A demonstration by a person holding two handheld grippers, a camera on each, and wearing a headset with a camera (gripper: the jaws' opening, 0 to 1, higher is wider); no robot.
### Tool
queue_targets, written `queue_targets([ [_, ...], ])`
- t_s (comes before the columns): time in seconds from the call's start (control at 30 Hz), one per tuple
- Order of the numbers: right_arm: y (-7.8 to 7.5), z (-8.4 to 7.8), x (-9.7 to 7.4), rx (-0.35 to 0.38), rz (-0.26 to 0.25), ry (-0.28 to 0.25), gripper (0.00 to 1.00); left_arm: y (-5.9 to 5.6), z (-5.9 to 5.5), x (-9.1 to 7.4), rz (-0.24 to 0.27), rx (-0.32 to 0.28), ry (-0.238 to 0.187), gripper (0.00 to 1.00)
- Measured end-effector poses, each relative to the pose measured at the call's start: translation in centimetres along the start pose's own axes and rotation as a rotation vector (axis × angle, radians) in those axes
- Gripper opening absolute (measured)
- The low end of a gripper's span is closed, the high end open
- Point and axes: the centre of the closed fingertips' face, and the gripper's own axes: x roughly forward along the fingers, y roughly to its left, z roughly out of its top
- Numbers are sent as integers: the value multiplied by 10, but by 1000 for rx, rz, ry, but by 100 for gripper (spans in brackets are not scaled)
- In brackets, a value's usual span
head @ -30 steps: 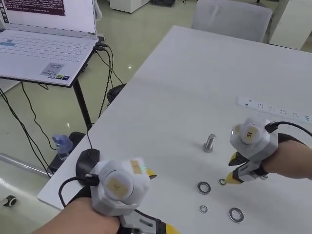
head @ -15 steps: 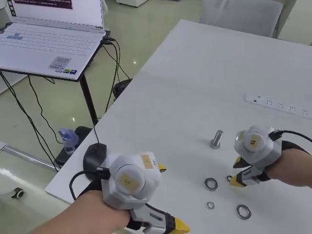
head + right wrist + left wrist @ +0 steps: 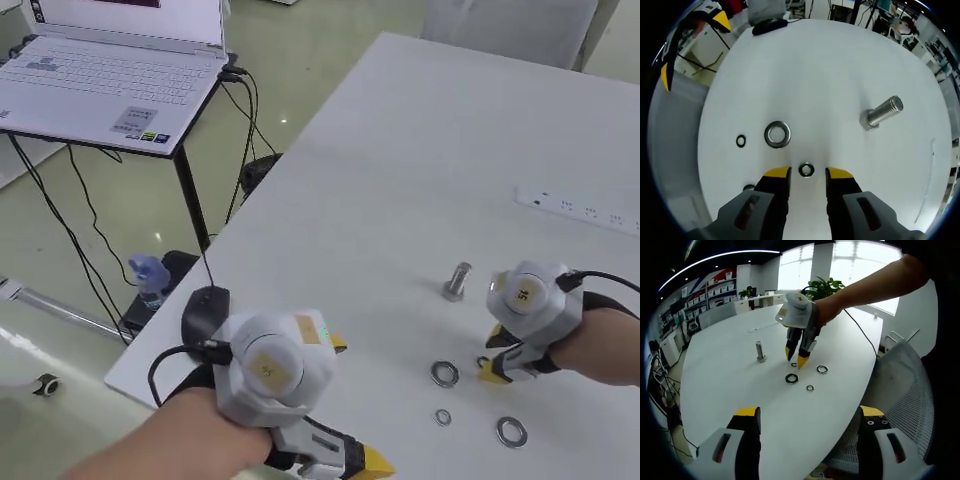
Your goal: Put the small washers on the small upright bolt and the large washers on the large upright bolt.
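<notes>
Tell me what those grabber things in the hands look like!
Both the left gripper and right gripper have rounded white bodies with a tan disc on top, dark jaws tipped yellow, and a black cable each. The right disc bears a small number; the left shows a green light.

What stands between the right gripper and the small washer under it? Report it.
Nothing visible. The small washer lies on the bare table between the open jaw tips of the right gripper. The large washer lies apart, clear of the jaws.
</notes>
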Motion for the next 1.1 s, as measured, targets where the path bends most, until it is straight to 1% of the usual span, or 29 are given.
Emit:
queue_targets([
  [0.03, 1, 0, 0, 10, 5, 1, 28, 0, 0, 0, -1, 2, 1, 78],
  [0.17, 0, 0, 0, 8, 2, -1, 28, 1, 2, -1, -4, 9, 1, 77],
  [0.3, -1, -2, -1, 30, -5, -11, 22, 3, 6, -2, 0, 10, -8, 77],
  [0.37, 0, -1, -1, 34, -6, -11, 21, 3, 6, -2, 2, 13, -9, 77],
  [0.53, 2, -1, 0, 25, -9, 3, 18, 3, 6, -2, 2, 12, -11, 77],
  [0.67, 2, 0, 1, 22, -14, 9, 14, 2, 5, -2, 3, 11, -11, 77],
  [0.8, 3, 1, 2, 19, -19, 38, 14, 3, 5, -2, 8, 4, -13, 75],
  [0.87, 3, 2, 1, 33, -21, 49, 13, 2, 5, -3, 7, -1, -14, 74],
  [0.93, 2, 1, 1, 41, -23, 50, 13, 2, 6, -4, 7, 0, -17, 74],
  [0.97, 2, 1, 1, 33, -31, 41, 13, 2, 7, -4, 7, 0, -18, 74],
  [1.1, 2, 1, 1, 46, -35, 27, 12, 2, 6, -3, 8, -3, -14, 74],
])
